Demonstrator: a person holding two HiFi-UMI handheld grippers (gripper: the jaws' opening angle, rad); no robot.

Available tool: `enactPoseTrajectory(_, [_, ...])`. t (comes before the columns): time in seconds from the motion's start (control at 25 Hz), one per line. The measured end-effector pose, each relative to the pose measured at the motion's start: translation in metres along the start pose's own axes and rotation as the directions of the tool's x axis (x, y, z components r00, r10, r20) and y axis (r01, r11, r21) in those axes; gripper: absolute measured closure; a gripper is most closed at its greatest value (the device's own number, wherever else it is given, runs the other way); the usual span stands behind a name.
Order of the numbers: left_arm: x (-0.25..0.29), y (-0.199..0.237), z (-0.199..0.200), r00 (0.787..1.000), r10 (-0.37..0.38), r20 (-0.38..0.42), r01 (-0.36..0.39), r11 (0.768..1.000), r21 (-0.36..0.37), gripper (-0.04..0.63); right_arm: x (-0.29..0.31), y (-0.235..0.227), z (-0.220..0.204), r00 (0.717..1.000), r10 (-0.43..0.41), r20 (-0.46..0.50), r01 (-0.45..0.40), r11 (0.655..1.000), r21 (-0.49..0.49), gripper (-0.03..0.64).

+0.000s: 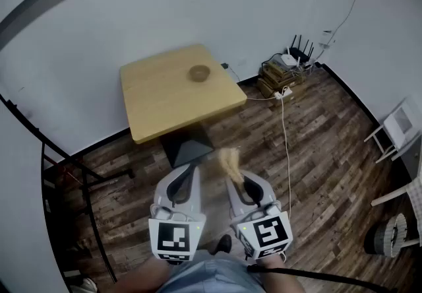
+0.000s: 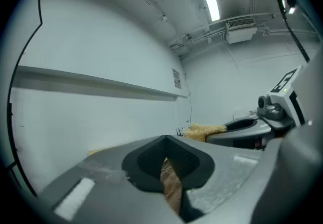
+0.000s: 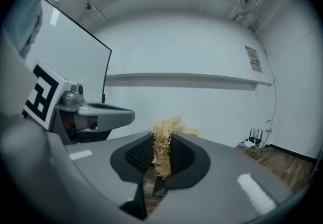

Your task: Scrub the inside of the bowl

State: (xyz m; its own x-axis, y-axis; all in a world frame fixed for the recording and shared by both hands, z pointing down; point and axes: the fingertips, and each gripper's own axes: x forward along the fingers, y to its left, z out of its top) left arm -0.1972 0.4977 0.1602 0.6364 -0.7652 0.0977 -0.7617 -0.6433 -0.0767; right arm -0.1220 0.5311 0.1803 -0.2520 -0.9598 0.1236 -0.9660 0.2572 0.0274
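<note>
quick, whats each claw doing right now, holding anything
left claw: closed, nothing in it.
right claw: closed on a straw-coloured fibrous scrubber.

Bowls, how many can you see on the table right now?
1. The bowl sits on the wooden table, toward its far right part, with nothing beside it. No other bowl shows in any view.
</note>
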Motion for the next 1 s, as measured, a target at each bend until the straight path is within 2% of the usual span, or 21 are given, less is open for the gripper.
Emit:
enactPoseTrajectory(0.24, [0.010,-0.019,-0.004,1.000,-0.016,-0.009,0.017,0.996,0.082,0.574,-0.011,-0.018,-0.006,1.000,-0.002,-0.003,0.002,1.000,0.019,0.558])
enactPoseTrajectory(0.44, [0.021,-0.041,-0.005,0.999,-0.010,-0.035,0.010,1.000,0.022,0.574,-0.020,-0.038,-0.010,1.000,-0.003,0.011,0.003,0.999,0.037,0.558])
enactPoseTrajectory(0.72, [0.042,-0.076,-0.006,0.998,-0.014,-0.061,0.019,0.997,0.073,0.574,-0.041,-0.082,-0.009,0.997,-0.021,0.072,0.013,0.994,0.112,0.557])
enactPoseTrajectory(0.8, [0.046,-0.080,-0.009,0.997,-0.004,-0.077,0.009,0.998,0.063,0.574,-0.042,-0.092,-0.013,0.997,-0.025,0.072,0.015,0.991,0.130,0.557])
enactPoseTrajectory(0.92, [0.051,-0.082,-0.014,0.995,-0.007,-0.095,0.017,0.994,0.105,0.574,-0.039,-0.100,-0.021,0.998,-0.022,0.059,0.012,0.988,0.153,0.557])
enactPoseTrajectory(1.0, [0.054,-0.079,-0.017,0.994,-0.001,-0.107,0.011,0.995,0.097,0.574,-0.033,-0.101,-0.024,0.999,-0.012,0.051,0.004,0.987,0.161,0.557])
